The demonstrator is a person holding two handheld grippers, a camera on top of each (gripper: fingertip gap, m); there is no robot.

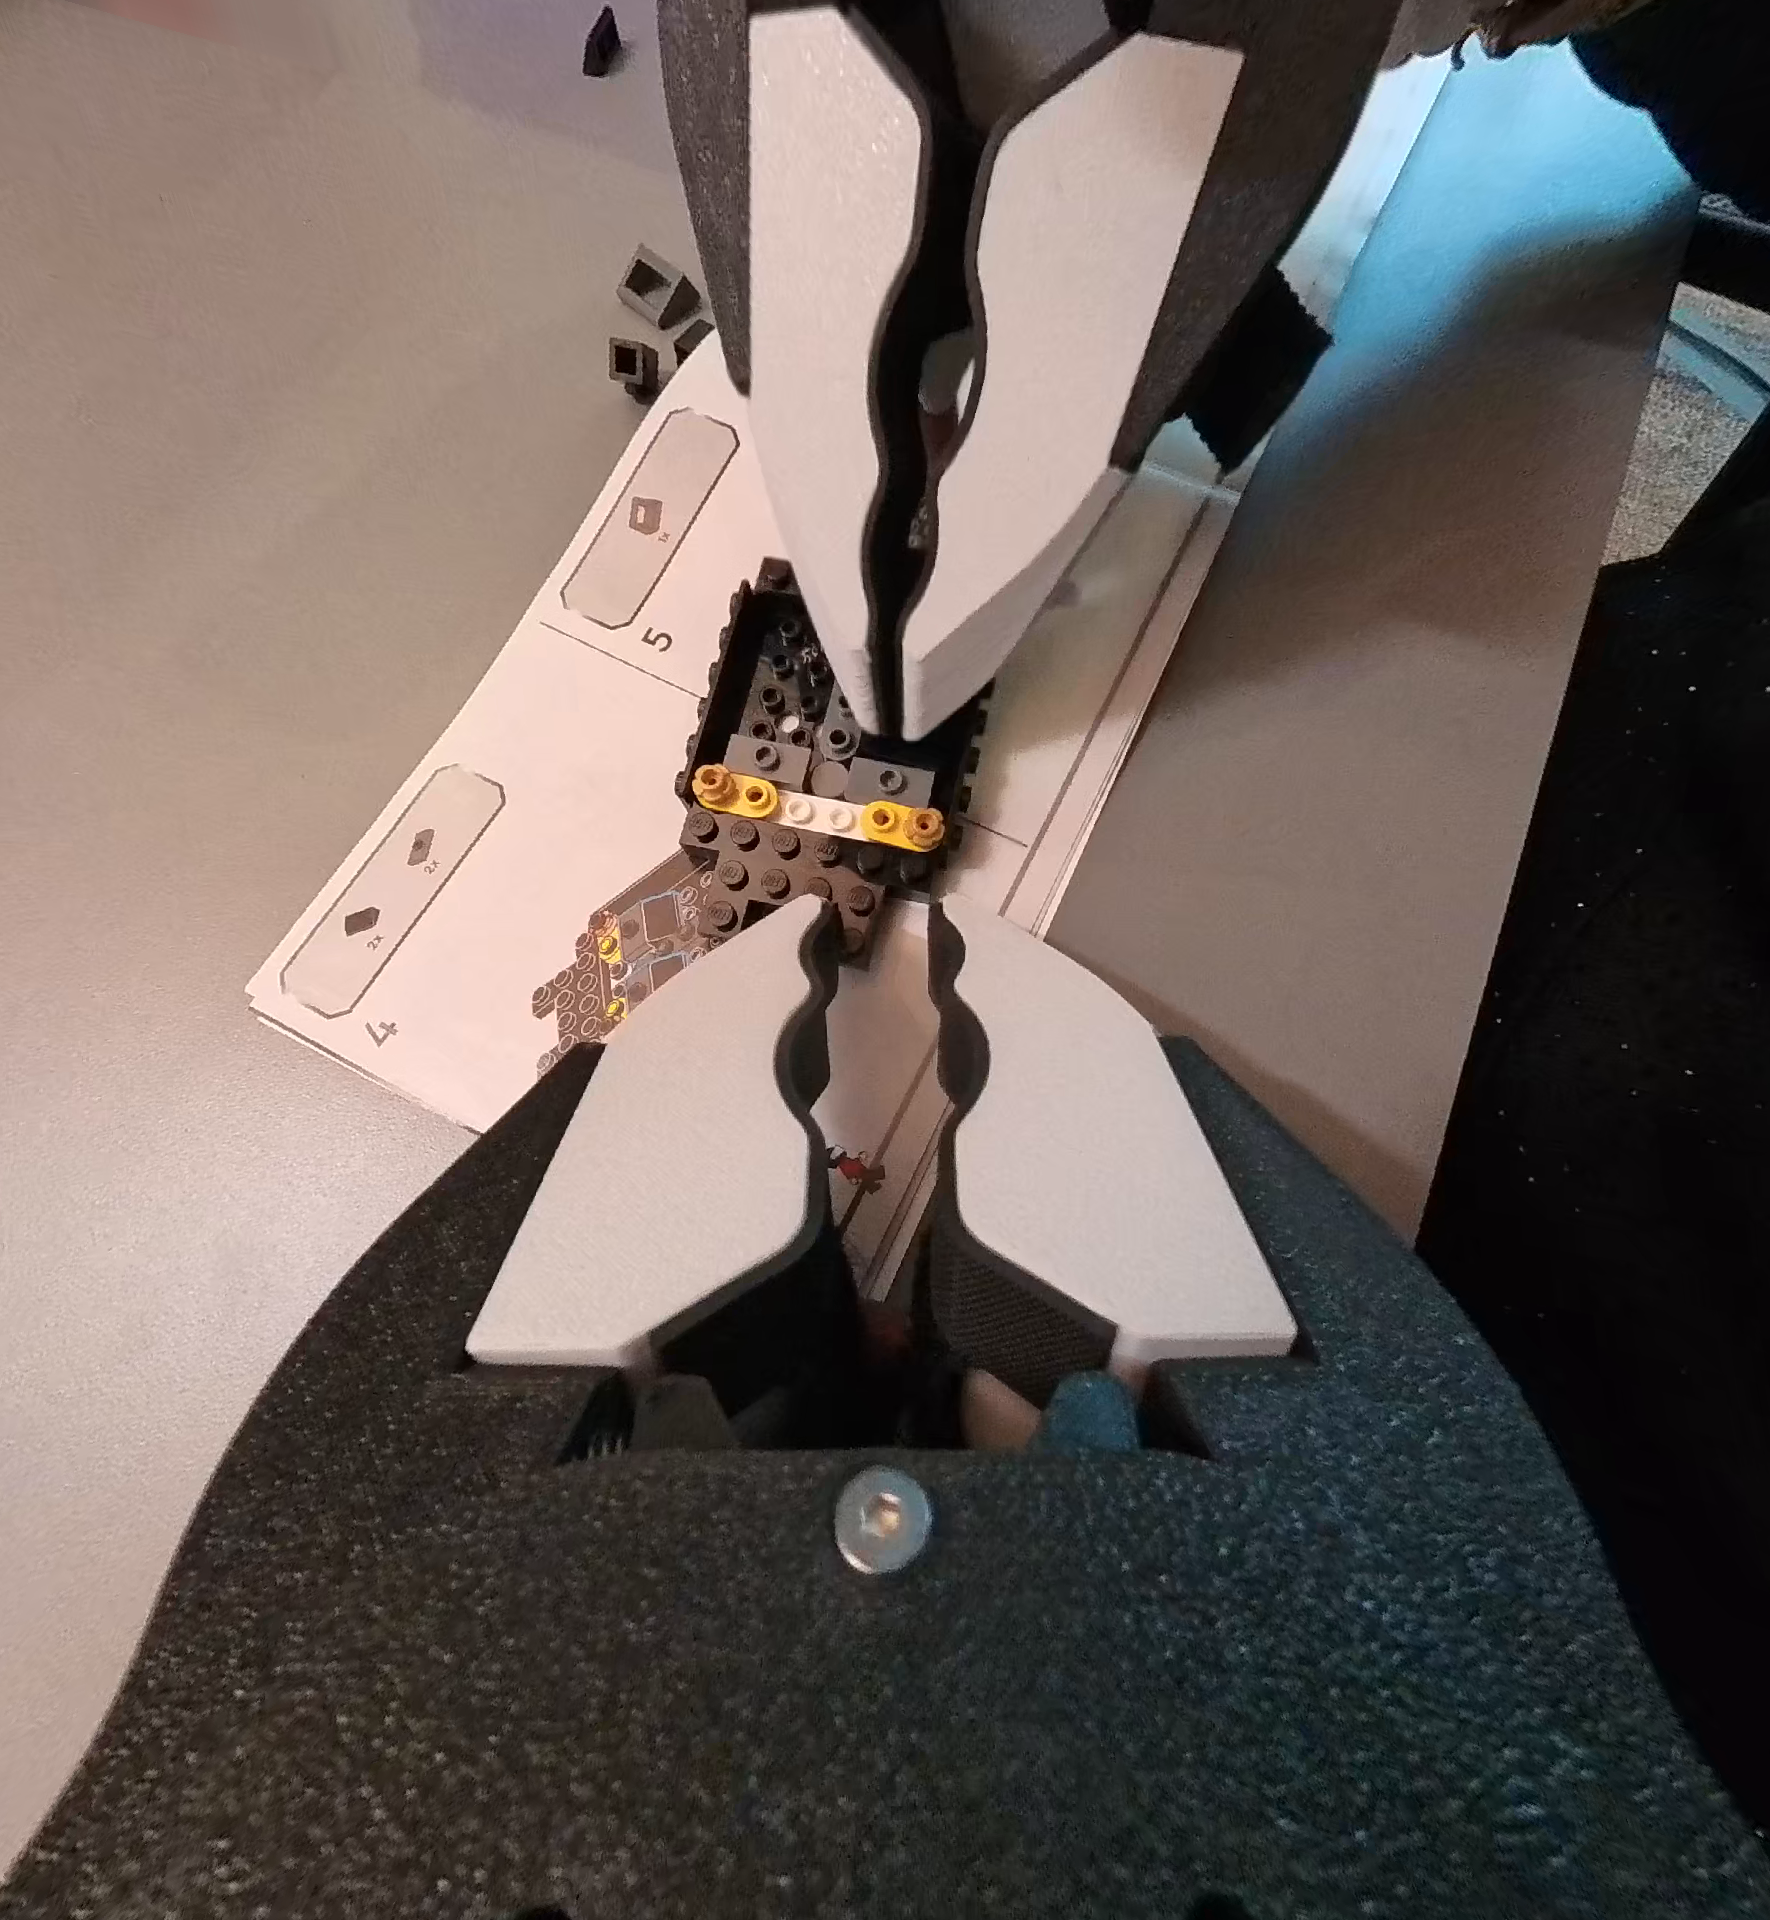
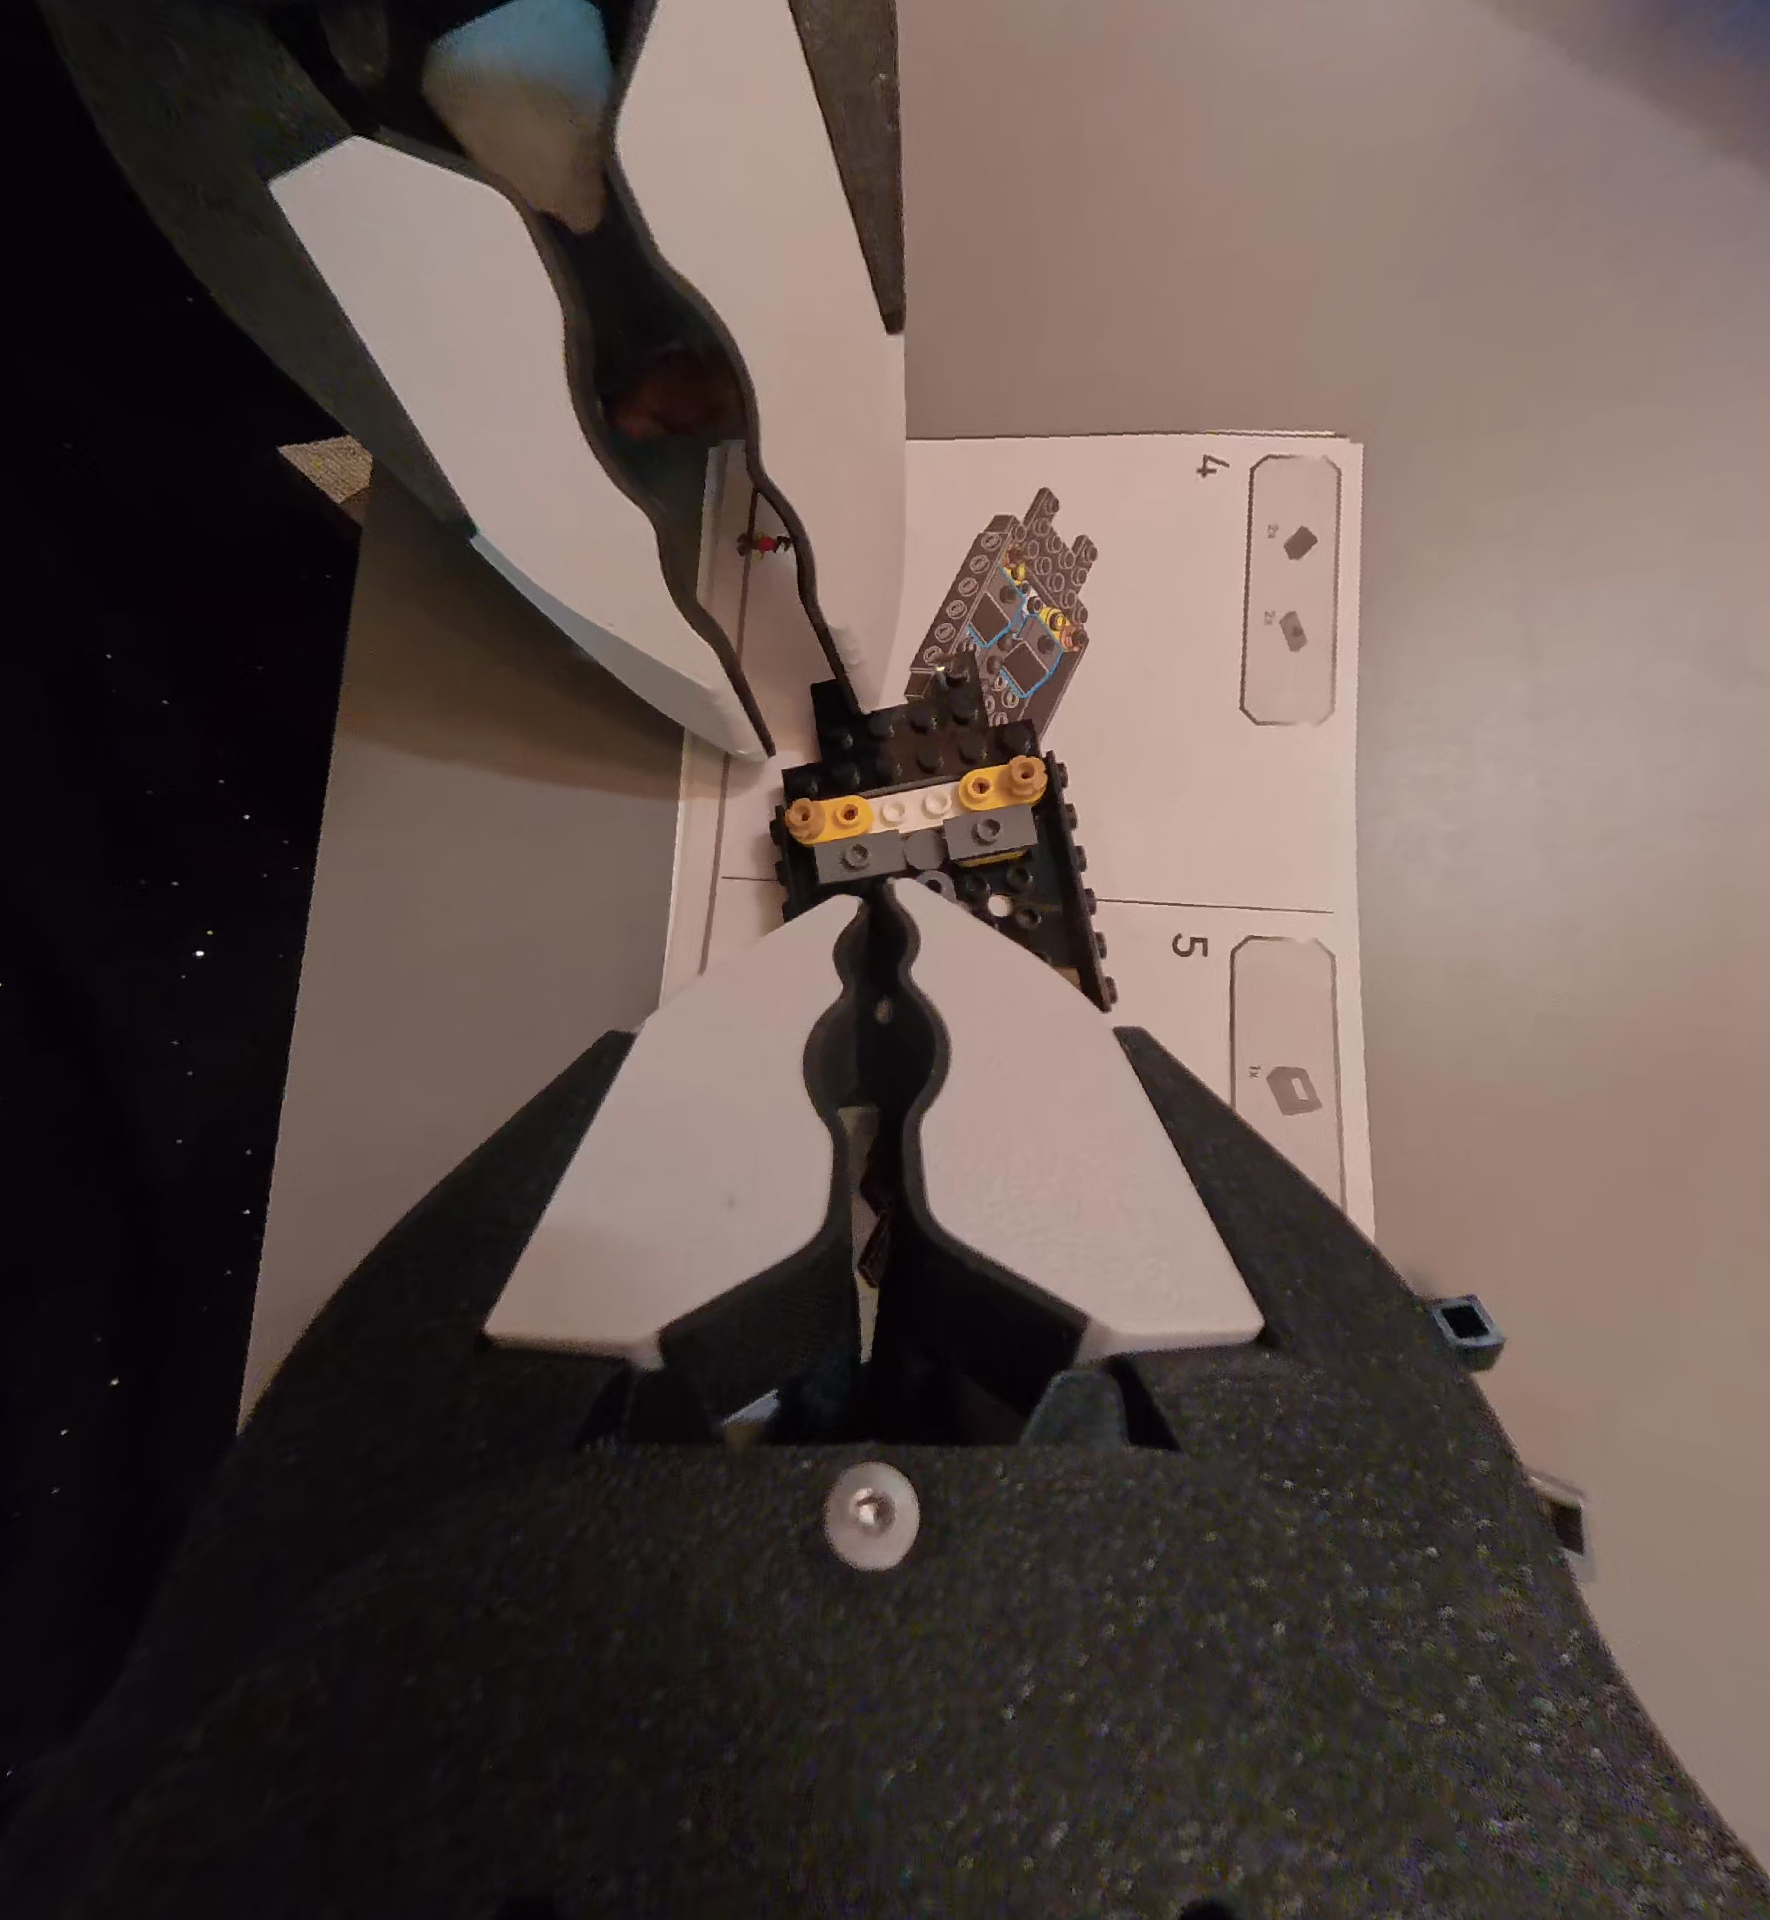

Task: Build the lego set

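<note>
The lego model (image 1: 819,821) is a black studded plate with black walls, grey tiles, a white strip and yellow clips. It lies on the open instruction booklet (image 1: 507,790). My left gripper (image 1: 878,920) is closed on the model's narrow black plate end. My right gripper (image 1: 891,717) comes in from the far side, shut, with its tips pressed down inside the walled part. In the right wrist view the model (image 2: 922,821) sits just past my right gripper (image 2: 881,899), and the left gripper (image 2: 798,717) grips its far corner. Whether the right tips hold a small piece is hidden.
Several loose dark grey pieces (image 1: 652,301) lie on the grey table beyond the booklet, and a black one (image 1: 600,42) lies farther back. Another loose piece (image 2: 1463,1325) lies beside my right gripper. The booklet (image 2: 1172,790) lies near the table edge, with dark floor (image 1: 1691,1039) past it. Both grippers' tips are close together, under 4 cm apart.
</note>
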